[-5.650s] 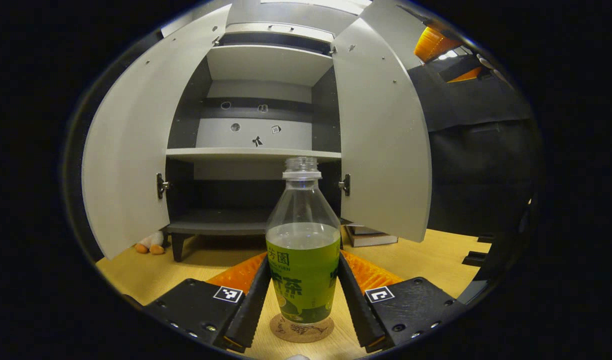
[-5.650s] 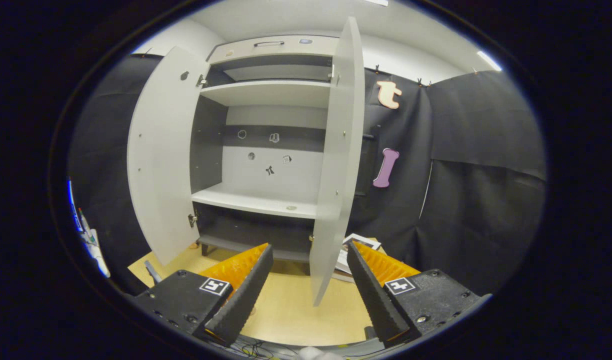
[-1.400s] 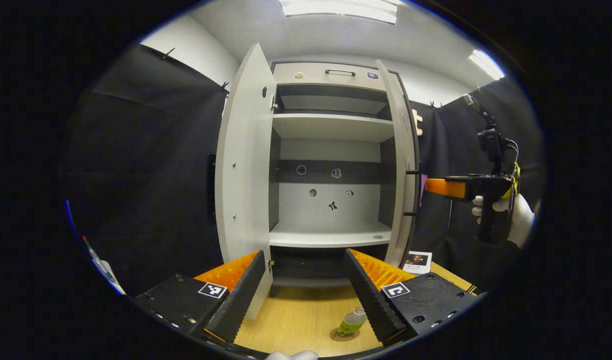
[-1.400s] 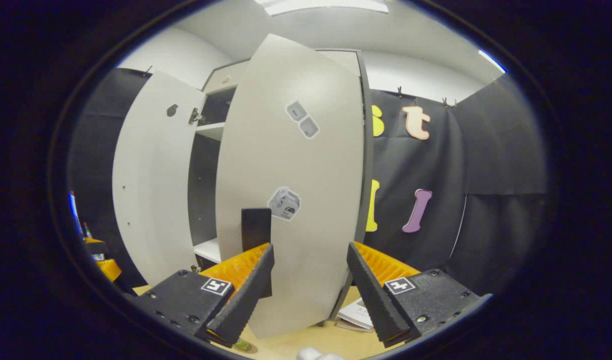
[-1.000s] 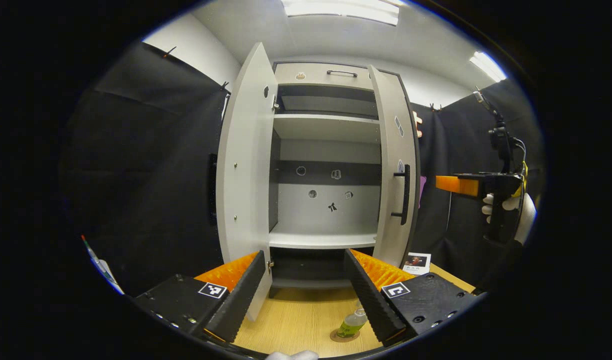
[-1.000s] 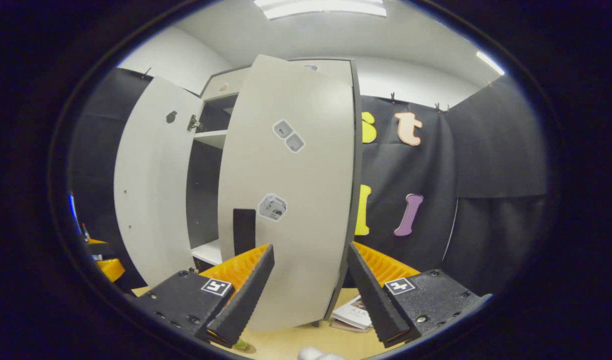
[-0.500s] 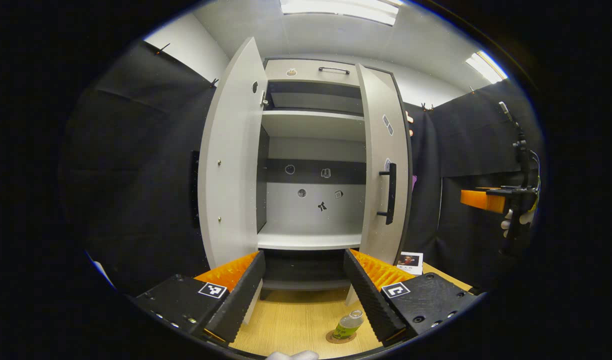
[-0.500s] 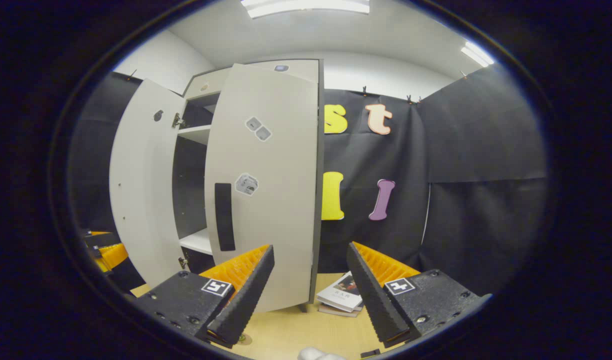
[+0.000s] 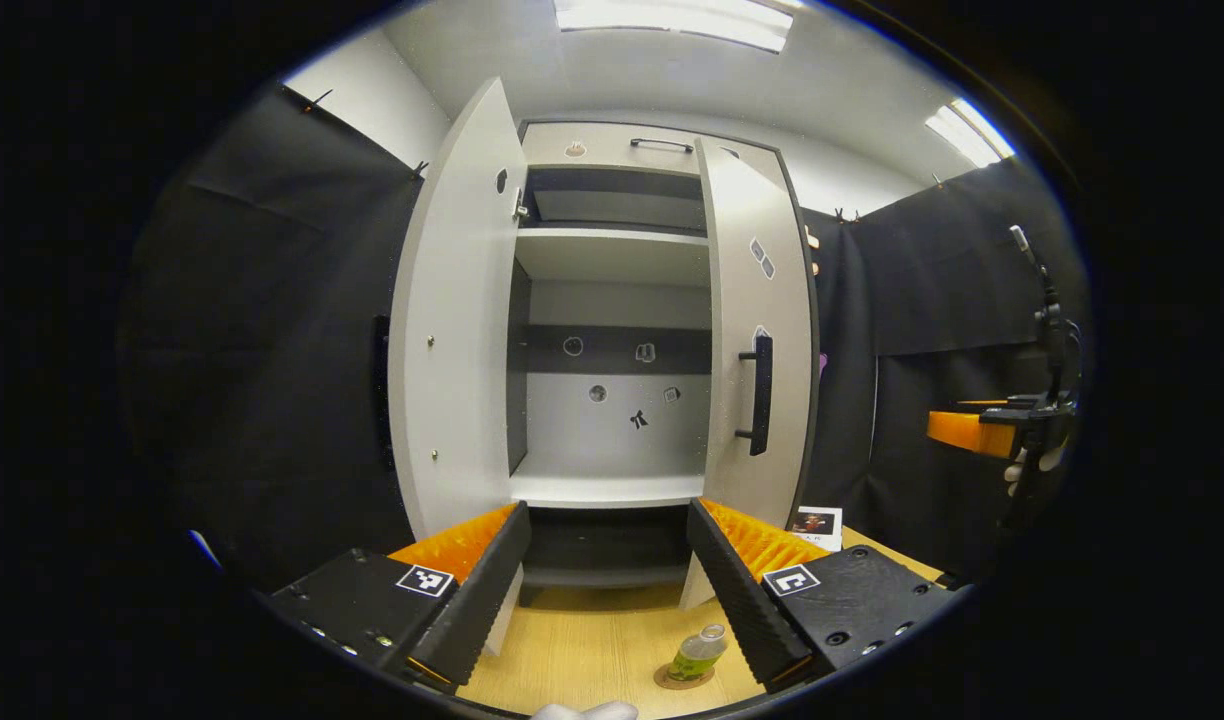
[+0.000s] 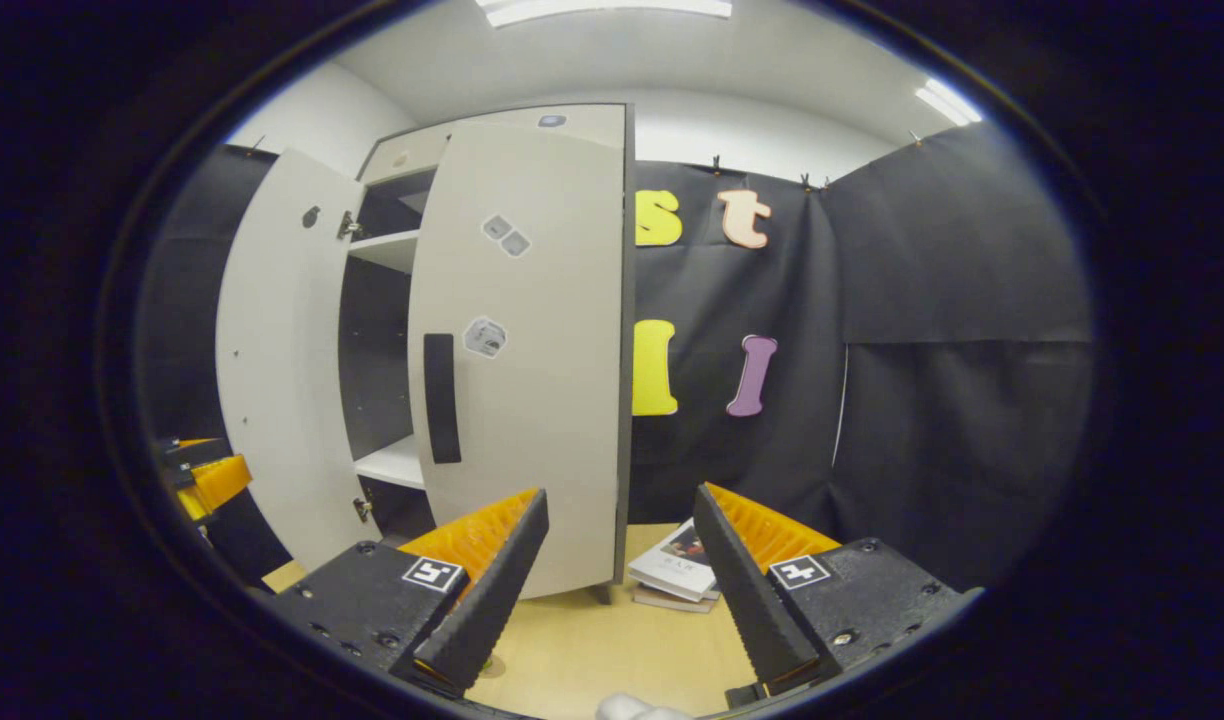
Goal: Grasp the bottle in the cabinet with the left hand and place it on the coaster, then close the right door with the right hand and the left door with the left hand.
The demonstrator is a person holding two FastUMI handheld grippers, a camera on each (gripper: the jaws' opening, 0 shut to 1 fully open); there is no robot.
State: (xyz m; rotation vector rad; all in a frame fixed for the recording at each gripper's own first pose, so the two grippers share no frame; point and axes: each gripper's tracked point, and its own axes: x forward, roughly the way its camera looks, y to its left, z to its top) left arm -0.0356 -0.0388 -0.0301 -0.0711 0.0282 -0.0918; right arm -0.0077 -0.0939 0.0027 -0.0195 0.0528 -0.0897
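The green-labelled bottle (image 9: 698, 652) stands on the round coaster (image 9: 675, 679) on the wooden table, low between my left gripper's fingers and well below them. My left gripper (image 9: 605, 515) is open and holds nothing; it faces the cabinet's inside. The left door (image 9: 452, 330) stands wide open. The right door (image 9: 757, 340) with its dark handle (image 9: 756, 395) has swung most of the way in, still ajar. My right gripper (image 10: 620, 495) is open and empty, apart from the right door (image 10: 527, 350). It also shows at far right (image 9: 972, 432), held by a gloved hand.
Books (image 10: 677, 575) lie on the table (image 10: 612, 650) beside the cabinet's right foot. The cabinet's white shelf (image 9: 607, 490) is bare. Black cloth walls close the booth on both sides. My left gripper (image 10: 207, 478) shows at the left edge of the right gripper view.
The right door has swung further toward shut over the last second. My right gripper has drawn back from it and sits lower and farther right. The left gripper barely moved.
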